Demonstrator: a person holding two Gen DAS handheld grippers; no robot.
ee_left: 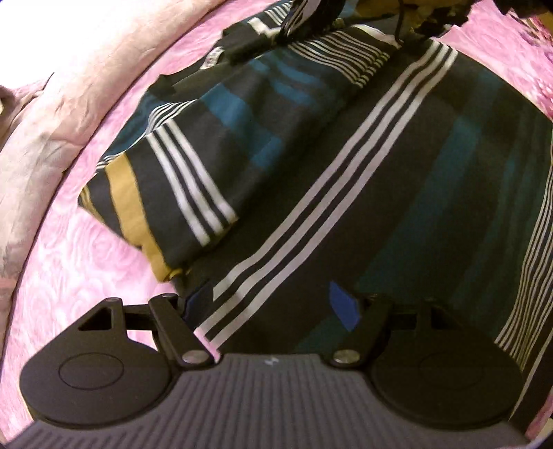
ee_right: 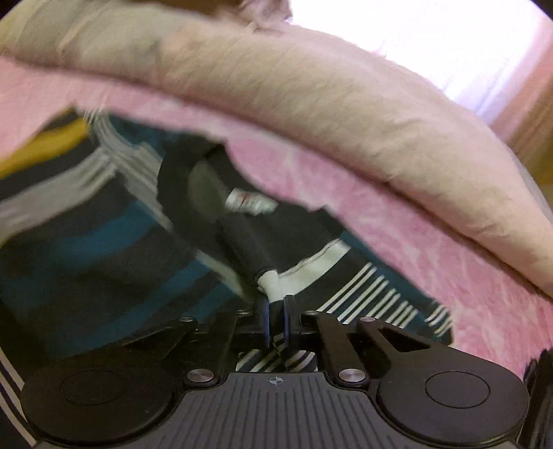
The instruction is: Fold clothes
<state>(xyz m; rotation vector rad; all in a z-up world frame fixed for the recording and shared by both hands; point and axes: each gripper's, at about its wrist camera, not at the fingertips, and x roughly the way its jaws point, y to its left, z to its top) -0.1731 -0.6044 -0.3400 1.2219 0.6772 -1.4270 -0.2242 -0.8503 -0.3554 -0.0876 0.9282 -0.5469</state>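
A dark striped shirt (ee_left: pixel 345 165) with teal, white and mustard bands lies on the pink bedspread (ee_left: pixel 86 262). One sleeve is folded across its left side. My left gripper (ee_left: pixel 273 304) is open wide, its fingers spread over the shirt's near hem, with a blue pad (ee_left: pixel 342 307) showing. In the right wrist view the same shirt (ee_right: pixel 103 235) fills the left and middle. My right gripper (ee_right: pixel 275 321) is shut on a bunched fold of the shirt near its collar, and the cloth is pinched between the blue pads (ee_right: pixel 265 321).
A pale pink rumpled blanket (ee_right: pixel 345 114) runs along the bed's far side, also in the left wrist view (ee_left: pixel 52 114). Dark cables and cloth (ee_left: pixel 414 13) hang at the top. Bright window light sits beyond the blanket (ee_right: pixel 432 41).
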